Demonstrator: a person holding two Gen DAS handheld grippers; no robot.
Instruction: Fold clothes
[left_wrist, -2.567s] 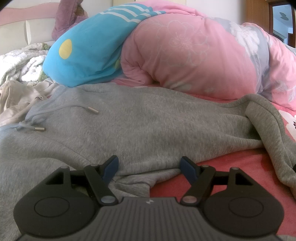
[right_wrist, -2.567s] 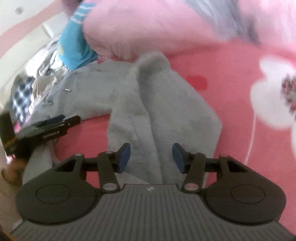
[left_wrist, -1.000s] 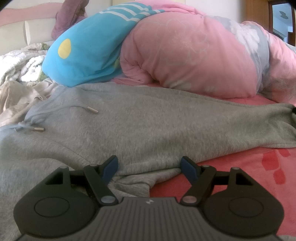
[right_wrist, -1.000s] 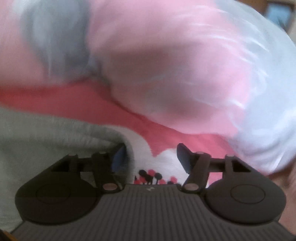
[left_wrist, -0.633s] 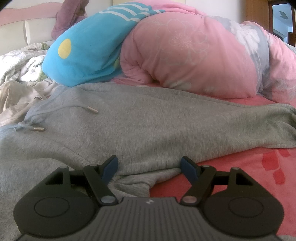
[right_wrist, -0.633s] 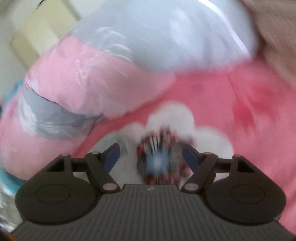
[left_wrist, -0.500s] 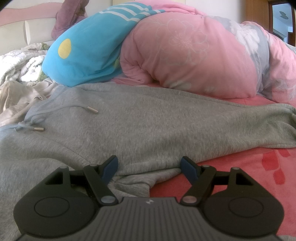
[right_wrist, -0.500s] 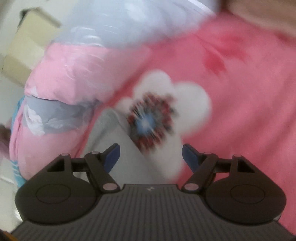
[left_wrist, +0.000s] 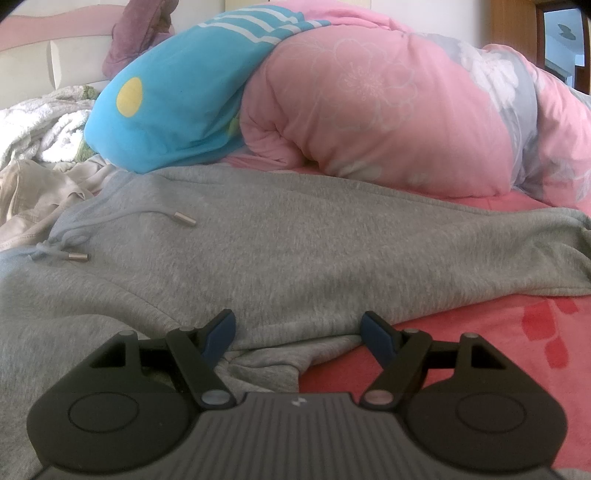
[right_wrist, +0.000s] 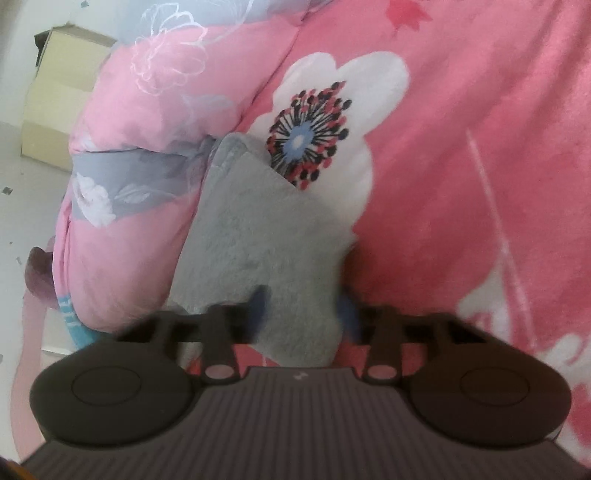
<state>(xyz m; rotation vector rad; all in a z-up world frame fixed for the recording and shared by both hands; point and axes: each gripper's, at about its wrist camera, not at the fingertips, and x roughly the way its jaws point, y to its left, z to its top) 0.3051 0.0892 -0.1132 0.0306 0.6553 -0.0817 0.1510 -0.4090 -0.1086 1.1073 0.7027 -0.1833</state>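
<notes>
Left wrist view is showing one bed, its red flowered sheet (left_wrist: 498, 332) lying bare at the lower right. On the bed, one pink duvet (left_wrist: 369, 110) is bulging along the back, and one blue pillow (left_wrist: 177, 110) with a yellow dot and white stripes is leaning against the duvet's left end. In front of them, one pair of grey sweatpants (left_wrist: 295, 251) is lying flat across the sheet, waistband toward the left, one leg stretching to the right edge. Two drawstring ends with metal tips (left_wrist: 184, 220) are lying on the fabric near the waistband. A pale, rumpled heap of other cloth (left_wrist: 33, 192) is sitting at the far left; how many pieces it holds cannot be told.

The left claw (left_wrist: 297, 334) is standing wide open just above a bunched fold of the sweatpants, its two blue pads gripping nothing.

In the right wrist view, the sweatpants' leg end (right_wrist: 266, 229) is lying on the sheet beside one large white printed flower (right_wrist: 332, 122), with the duvet alongside it. The right claw (right_wrist: 301, 306) is blurred; its jaws have just been closing, with the grey leg fabric between the two pads. Whether the pads are pressing on it cannot be told.
</notes>
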